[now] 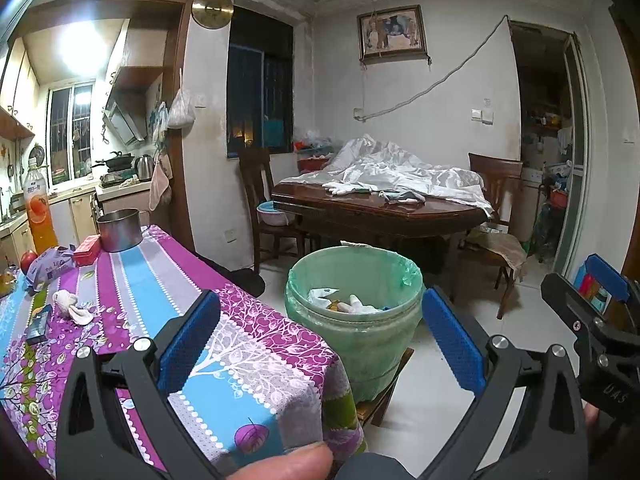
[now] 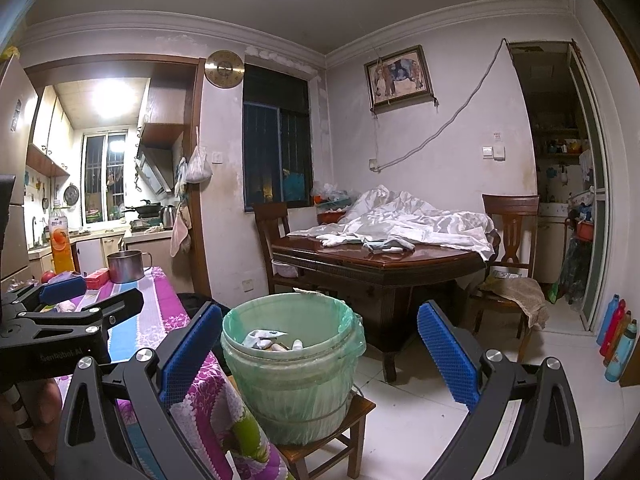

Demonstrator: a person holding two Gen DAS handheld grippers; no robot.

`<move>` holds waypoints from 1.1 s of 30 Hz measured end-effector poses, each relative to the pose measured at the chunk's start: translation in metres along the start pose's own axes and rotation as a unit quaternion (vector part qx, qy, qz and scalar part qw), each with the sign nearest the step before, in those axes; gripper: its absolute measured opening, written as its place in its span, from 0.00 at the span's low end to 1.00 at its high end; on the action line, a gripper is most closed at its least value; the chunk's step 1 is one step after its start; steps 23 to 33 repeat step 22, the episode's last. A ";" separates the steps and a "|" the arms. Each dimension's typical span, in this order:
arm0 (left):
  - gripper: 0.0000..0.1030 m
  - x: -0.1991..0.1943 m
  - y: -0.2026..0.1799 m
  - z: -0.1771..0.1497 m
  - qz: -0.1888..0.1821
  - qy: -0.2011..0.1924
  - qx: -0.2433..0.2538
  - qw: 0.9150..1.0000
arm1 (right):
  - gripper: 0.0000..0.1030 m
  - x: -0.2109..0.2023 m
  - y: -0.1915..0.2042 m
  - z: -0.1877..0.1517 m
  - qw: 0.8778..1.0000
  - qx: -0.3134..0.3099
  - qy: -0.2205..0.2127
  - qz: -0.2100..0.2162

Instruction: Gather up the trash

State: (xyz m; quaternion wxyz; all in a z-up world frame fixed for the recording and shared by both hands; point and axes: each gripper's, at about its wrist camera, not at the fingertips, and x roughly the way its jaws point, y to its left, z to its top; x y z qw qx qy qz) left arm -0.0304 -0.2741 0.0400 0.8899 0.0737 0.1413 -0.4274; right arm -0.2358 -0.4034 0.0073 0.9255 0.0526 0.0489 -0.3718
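Note:
A green-lined trash bucket (image 1: 354, 316) stands on a low wooden stool beside the table with the purple and blue cloth (image 1: 168, 300); it holds several bits of trash. A crumpled white tissue (image 1: 72, 306) lies on the cloth at the left. My left gripper (image 1: 320, 344) is open and empty, held over the table corner facing the bucket. My right gripper (image 2: 320, 360) is open and empty, facing the bucket (image 2: 292, 360) from just above. The right gripper also shows at the right edge of the left wrist view (image 1: 600, 320).
On the cloth stand a steel pot (image 1: 119, 230), a red box (image 1: 87, 251), a purple tissue pack (image 1: 52, 266), an orange drink bottle (image 1: 38, 208) and a dark box (image 1: 40, 322). A wooden dining table (image 2: 384, 264) with white cloth and chairs stands behind. Bottles (image 2: 618, 340) line the right wall.

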 end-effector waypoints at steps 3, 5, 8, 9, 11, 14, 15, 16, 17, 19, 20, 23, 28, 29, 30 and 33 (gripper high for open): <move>0.95 0.001 0.000 0.000 0.000 0.001 0.000 1.000 | 0.95 0.000 0.000 0.000 1.000 0.000 0.000 0.000; 0.95 0.002 0.000 0.000 0.000 0.002 0.000 1.000 | 0.95 0.002 0.001 -0.001 1.000 0.000 0.001 0.000; 0.95 0.002 0.000 0.000 0.000 0.002 0.000 1.000 | 0.95 0.002 0.001 0.000 1.000 0.000 0.002 0.000; 0.95 0.002 0.001 -0.001 -0.003 0.003 -0.001 1.000 | 0.95 0.002 0.001 -0.001 1.000 0.001 0.003 0.000; 0.95 0.001 0.002 -0.002 0.000 0.000 -0.004 1.000 | 0.95 0.004 0.002 -0.005 1.000 0.001 0.003 0.001; 0.95 0.001 0.004 -0.004 0.007 0.000 -0.002 1.000 | 0.95 0.005 0.003 -0.007 1.000 0.001 0.004 0.002; 0.95 0.002 0.003 -0.004 0.008 0.001 -0.001 1.000 | 0.95 0.004 0.003 -0.006 1.000 0.001 0.004 0.001; 0.95 0.002 0.003 -0.004 0.009 0.004 -0.001 1.000 | 0.95 0.004 0.003 -0.006 1.000 0.002 0.004 0.001; 0.95 0.003 0.004 -0.005 0.009 0.008 -0.002 1.000 | 0.95 0.004 0.003 -0.005 1.000 0.002 0.004 0.001; 0.95 0.004 0.004 -0.005 0.011 0.010 -0.002 1.000 | 0.95 0.004 0.004 -0.006 1.000 0.000 0.005 0.001; 0.95 0.004 0.004 -0.005 0.011 0.010 -0.002 1.000 | 0.95 0.004 0.004 -0.007 1.000 0.000 0.004 0.001; 0.95 0.003 0.005 -0.005 0.012 0.010 -0.002 1.000 | 0.95 0.005 0.005 -0.010 1.000 0.000 0.005 0.002; 0.95 0.003 0.005 -0.005 0.012 0.010 -0.002 1.000 | 0.95 0.005 0.005 -0.010 1.000 0.000 0.005 0.002; 0.95 0.003 0.005 -0.005 0.012 0.010 -0.002 1.000 | 0.95 0.005 0.005 -0.010 1.000 0.000 0.005 0.002; 0.95 0.003 0.005 -0.005 0.012 0.010 -0.002 1.000 | 0.95 0.005 0.005 -0.010 1.000 0.000 0.005 0.002; 0.95 0.003 0.005 -0.005 0.012 0.010 -0.002 1.000 | 0.95 0.005 0.005 -0.010 1.000 0.000 0.005 0.002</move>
